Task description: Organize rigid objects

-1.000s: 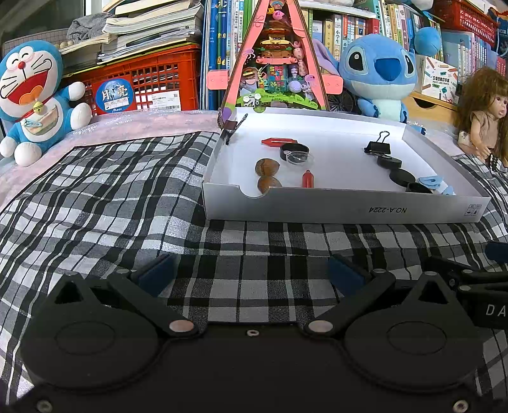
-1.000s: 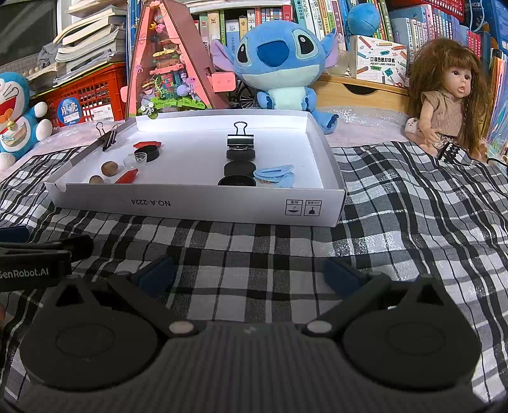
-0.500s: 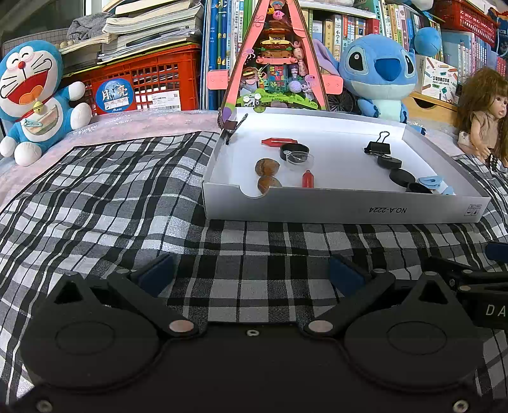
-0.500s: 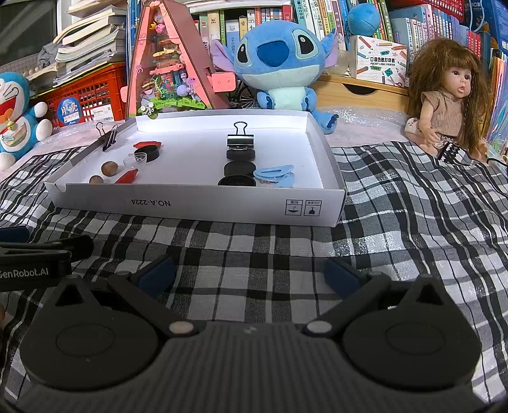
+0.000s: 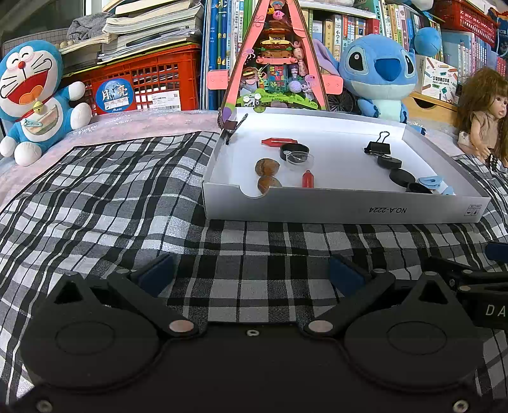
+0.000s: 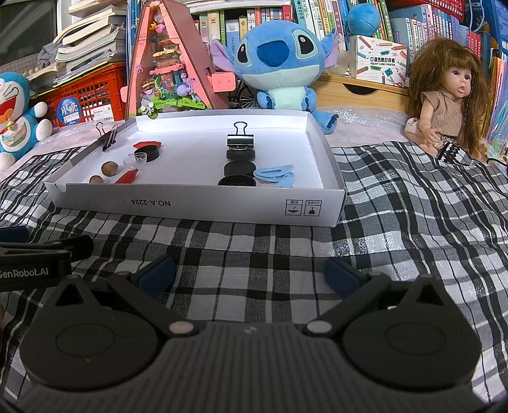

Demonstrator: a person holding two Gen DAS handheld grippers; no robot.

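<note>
Plaid cloth (image 5: 133, 203) unchanged over the last second: left gripper (image 5: 250, 273) and right gripper (image 6: 249, 273) both idle, spread wide, empty; clips, nuts, caps sit in white box (image 5: 343, 208) at 12 o'clock, so no progress.

A home room, likely a child's: plush toys (image 6: 279, 60), doll (image 6: 447, 101), crammed bookshelves (image 5: 346, 28), plaid cloth (image 5: 127, 203).

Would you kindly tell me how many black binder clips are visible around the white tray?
2. One binder clip stands inside the white tray behind the row of black discs; the other binder clip is clamped onto the tray's left wall. None seem hidden.
</note>
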